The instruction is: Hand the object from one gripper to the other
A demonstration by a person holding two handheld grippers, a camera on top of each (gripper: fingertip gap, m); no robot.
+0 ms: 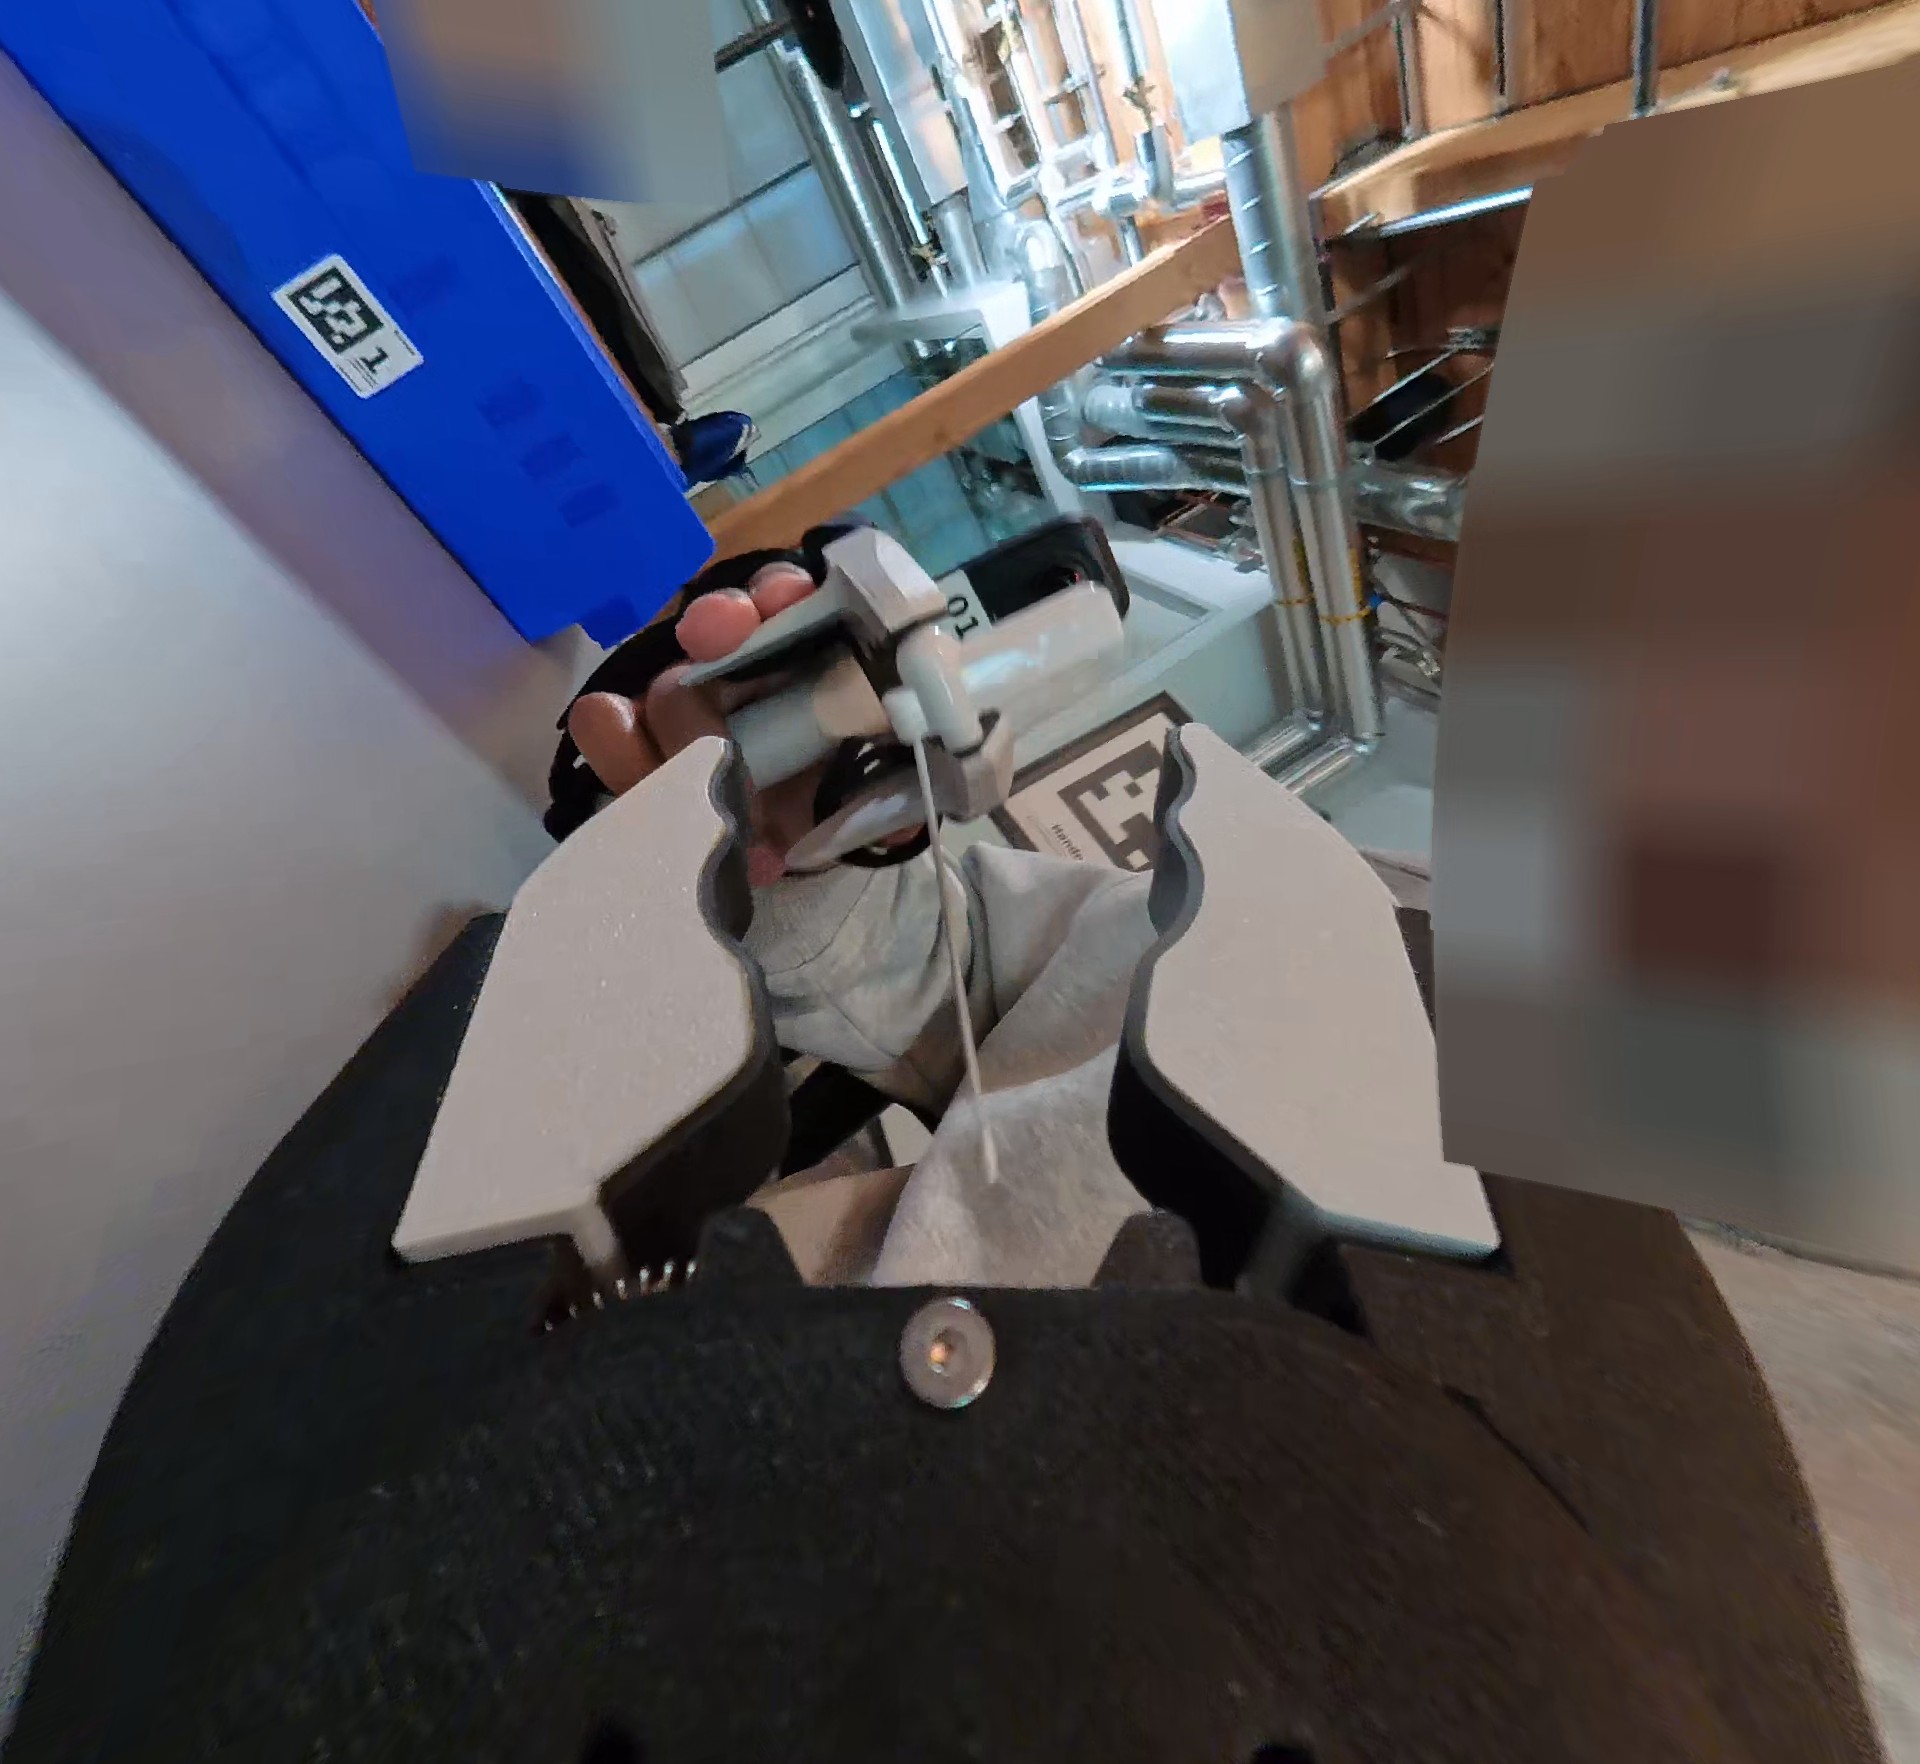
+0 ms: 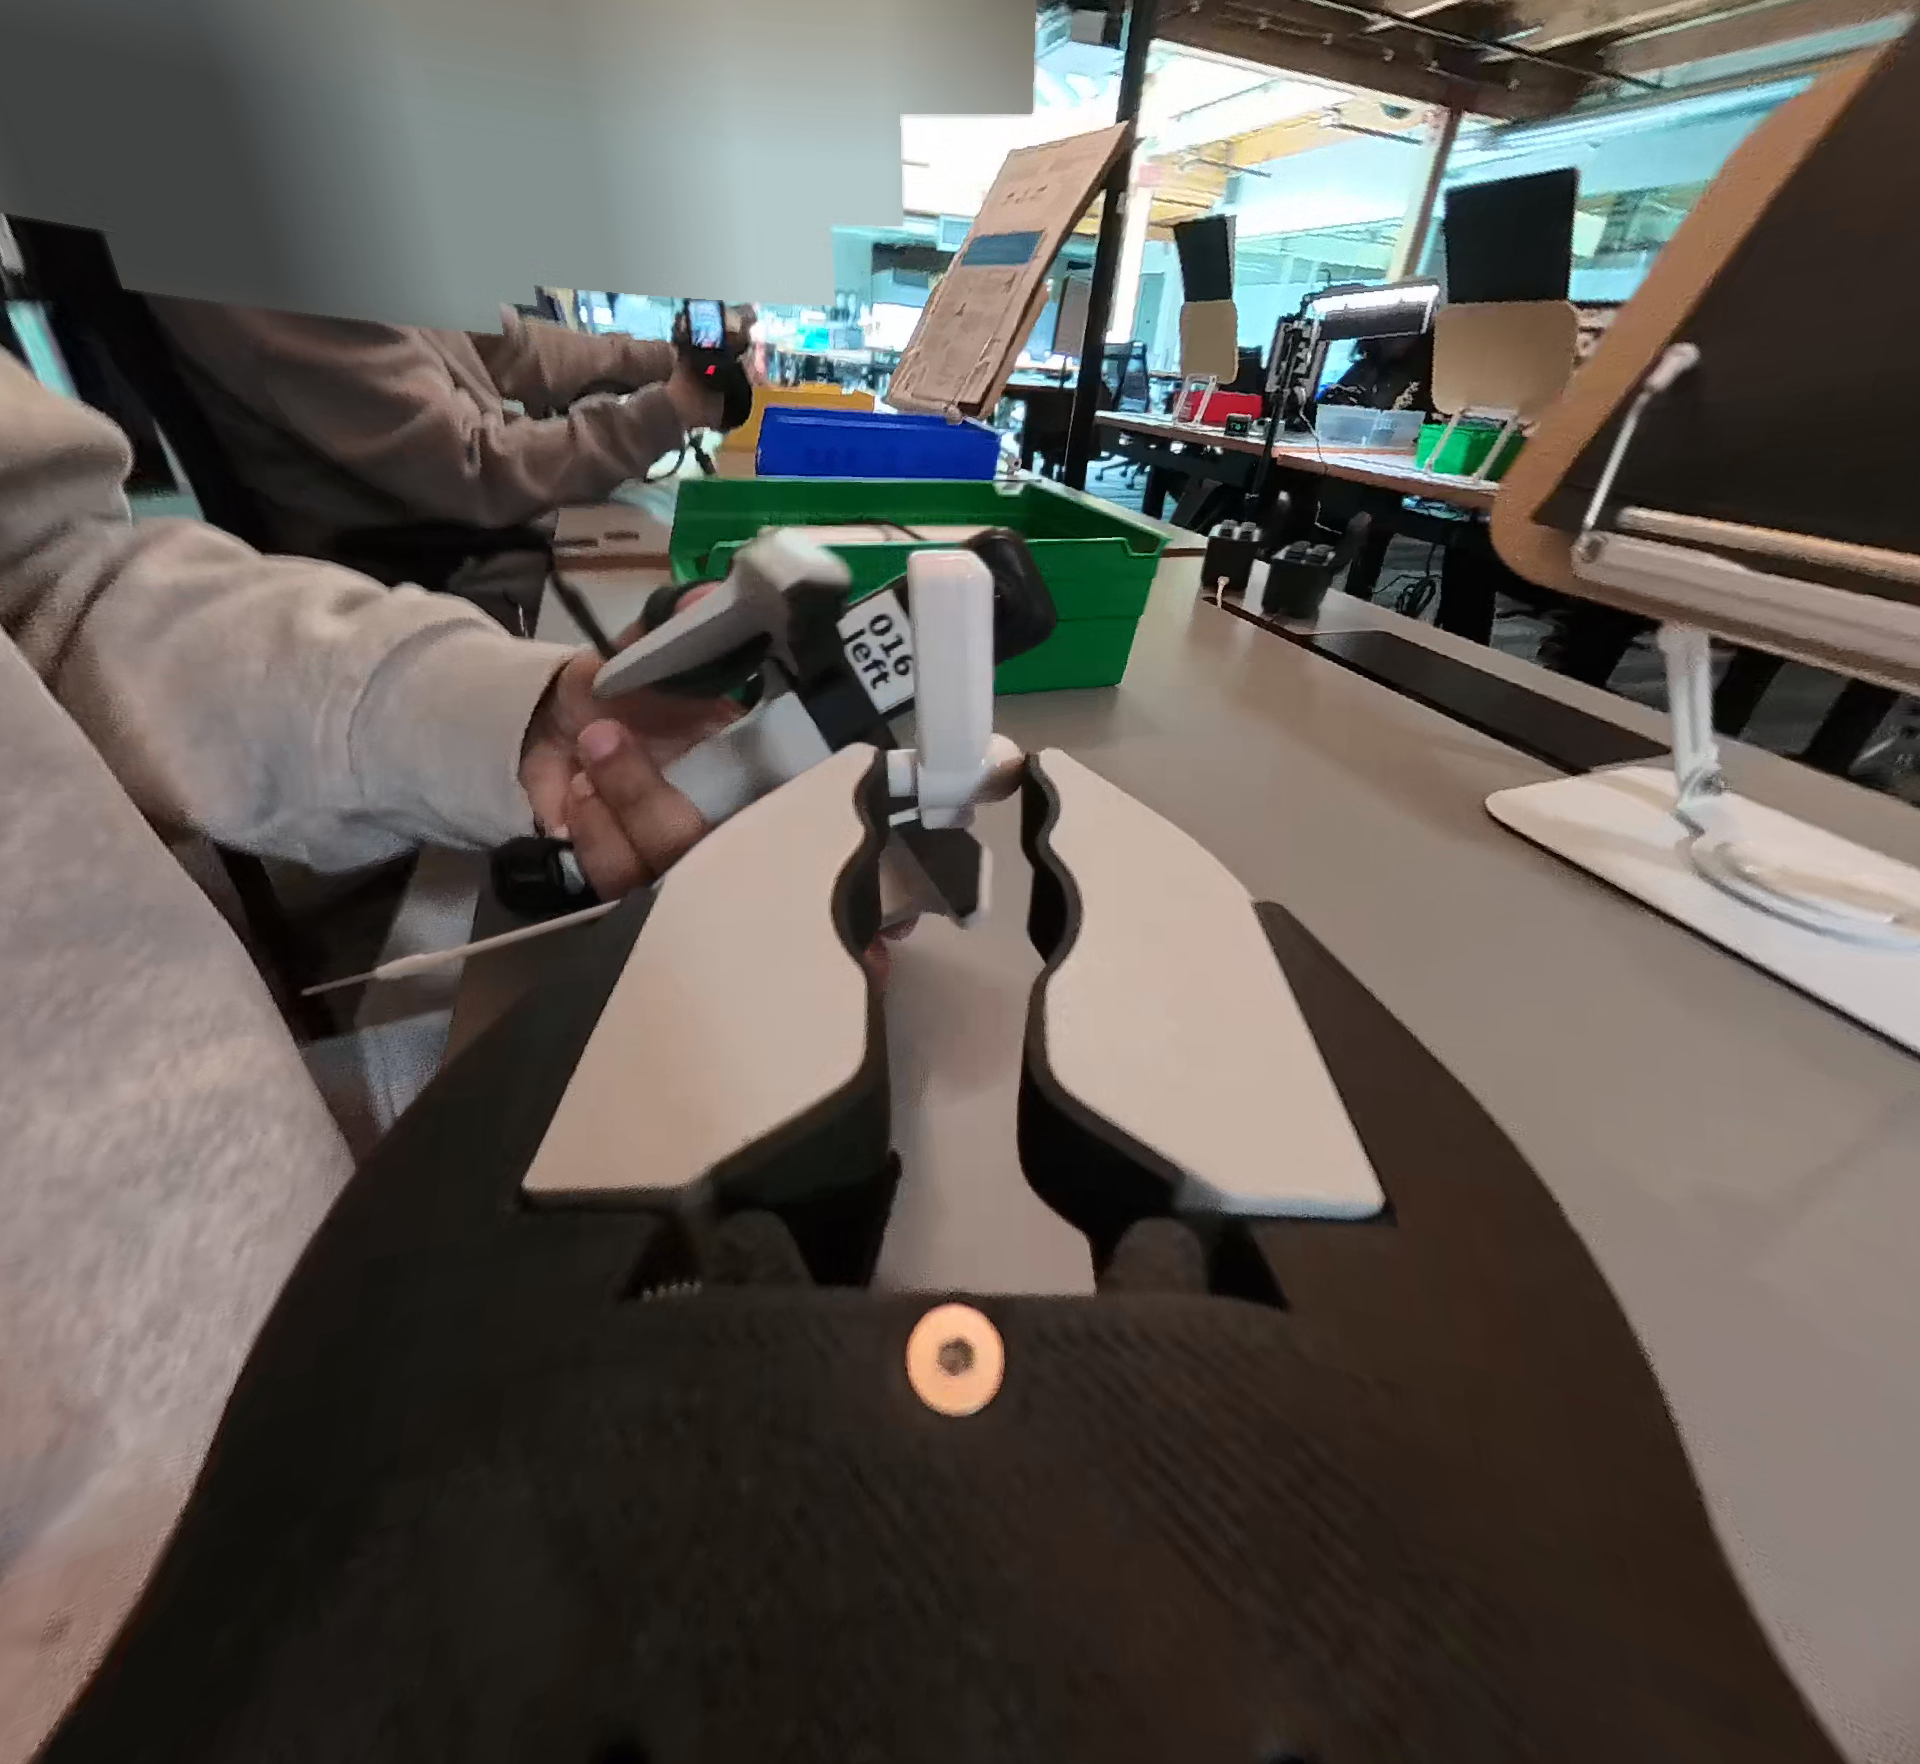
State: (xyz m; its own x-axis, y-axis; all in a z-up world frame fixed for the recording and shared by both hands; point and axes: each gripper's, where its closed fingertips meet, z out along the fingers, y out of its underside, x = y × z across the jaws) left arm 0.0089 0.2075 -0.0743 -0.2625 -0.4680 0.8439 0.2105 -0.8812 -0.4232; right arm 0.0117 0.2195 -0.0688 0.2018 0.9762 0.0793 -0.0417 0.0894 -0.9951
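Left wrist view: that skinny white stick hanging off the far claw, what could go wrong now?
1. The right gripper seems to pinch the thin white stick only near one end, so the long free part could swing or slip out.
2. The left gripper is wide open around something very thin; closing off-line could miss it or knock it loose.

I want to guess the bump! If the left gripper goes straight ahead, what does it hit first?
Probably the stick, hanging from the right gripper straight ahead, though depth is hard to judge.
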